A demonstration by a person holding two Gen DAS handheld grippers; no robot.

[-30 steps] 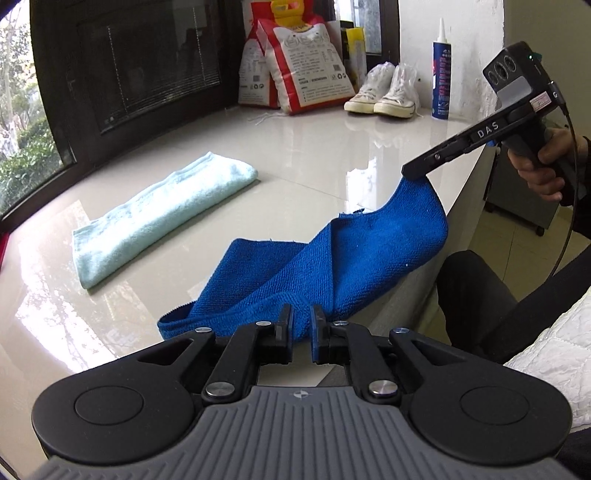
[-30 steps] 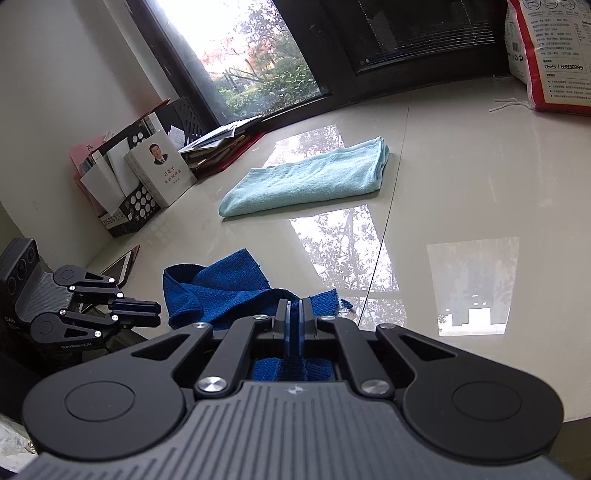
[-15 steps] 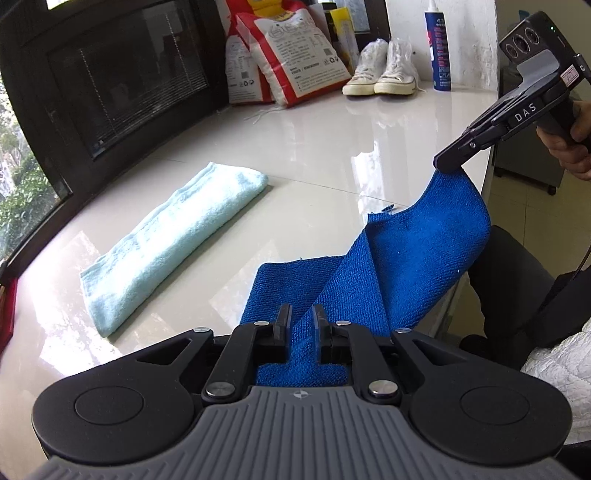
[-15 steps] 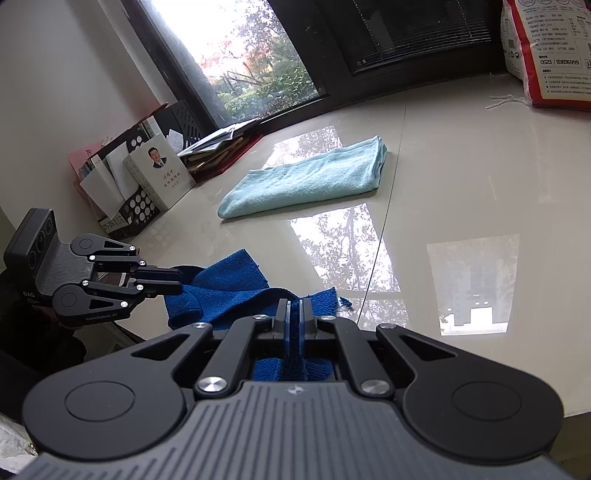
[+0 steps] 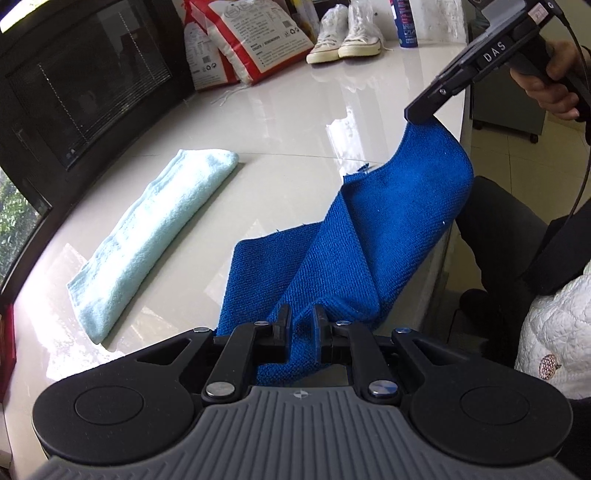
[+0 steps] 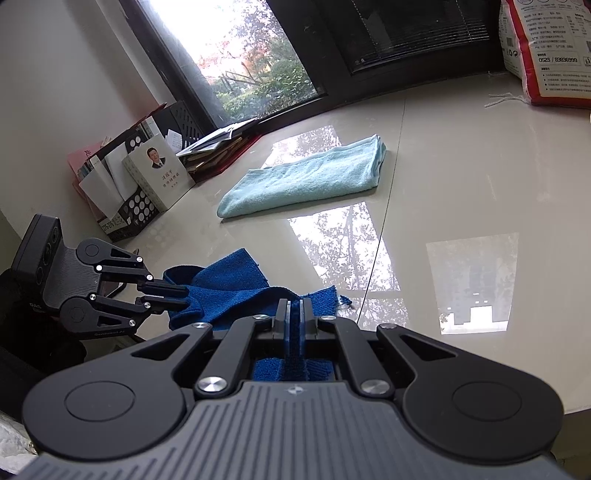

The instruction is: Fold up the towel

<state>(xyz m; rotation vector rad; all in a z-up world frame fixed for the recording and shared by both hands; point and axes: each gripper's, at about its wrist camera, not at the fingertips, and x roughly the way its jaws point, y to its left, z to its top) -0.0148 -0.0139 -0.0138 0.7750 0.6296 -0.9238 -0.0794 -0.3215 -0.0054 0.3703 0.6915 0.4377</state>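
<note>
The blue towel (image 5: 354, 236) is held up at two corners near the front edge of the glossy pale surface (image 5: 295, 122), its far part lying on the surface. In the left wrist view, the left hand-held gripper (image 5: 300, 319) is seen closed on a bunched fold of the towel, and the right hand-held gripper (image 5: 421, 116) is seen from the side, clamped on the raised corner, gripped by a hand (image 5: 550, 81). A dark trouser leg (image 5: 502, 236) and a white quilted garment (image 5: 554, 325) are shown only there, as are white sneakers (image 5: 343, 44) and a spray can (image 5: 406, 22) at the far wall. In the right wrist view, the right hand-held gripper (image 6: 293, 314) is shut on a thin edge of the towel (image 6: 229, 291), and the left hand-held gripper (image 6: 181, 297) is seen from outside with cloth between its tips. A file rack with books (image 6: 136, 181) and a bright window (image 6: 251, 55) appear only here. A folded light-blue towel (image 6: 306, 177) lies well apart, farther back. A printed sack (image 6: 546, 51) stands by the dark window frame; its contents cannot be told.
</note>
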